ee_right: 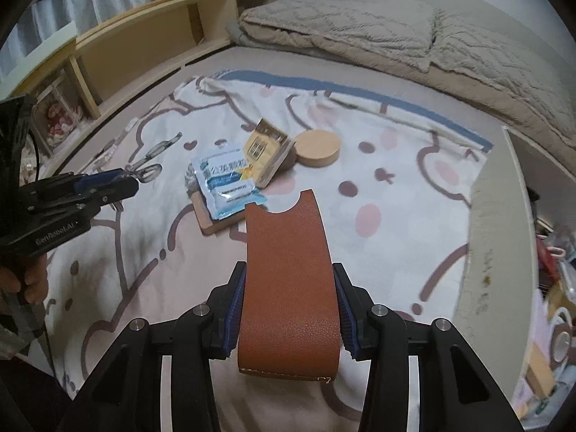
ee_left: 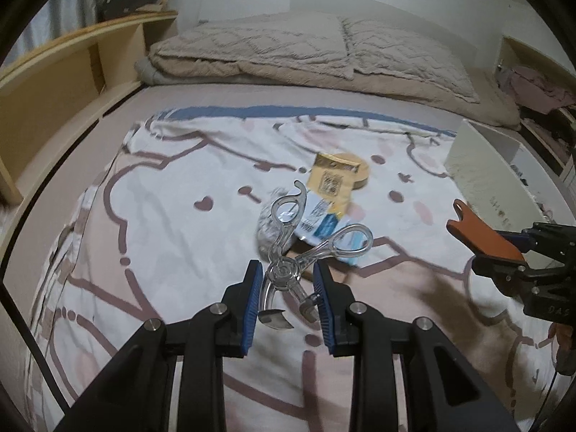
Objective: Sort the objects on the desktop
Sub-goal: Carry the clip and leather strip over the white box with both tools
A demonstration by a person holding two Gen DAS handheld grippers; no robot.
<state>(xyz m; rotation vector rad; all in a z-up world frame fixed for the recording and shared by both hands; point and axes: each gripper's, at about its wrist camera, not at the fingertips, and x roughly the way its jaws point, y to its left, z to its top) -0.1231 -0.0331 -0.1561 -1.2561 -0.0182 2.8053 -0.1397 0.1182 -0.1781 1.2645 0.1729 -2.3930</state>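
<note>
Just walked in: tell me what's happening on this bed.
A person is sorting small items laid on a patterned blanket. The left gripper is shut on clear-handled scissors, lifted off the blanket; the right gripper is shut on a brown leather case. A blue-white sachet, a yellow box and a round wooden lid lie unsorted.

A bed (ee_right: pixel 151 252) carried a cartoon-print blanket (ee_right: pixel 396 187). On the blanket lay a round wooden lid (ee_right: pixel 316 149), a yellow box (ee_right: pixel 266 154) and a blue-white sachet (ee_right: pixel 225 183) atop a wooden board (ee_right: pixel 212 225). A beige folded quilt (ee_right: pixel 378 32) lay beyond.
</note>
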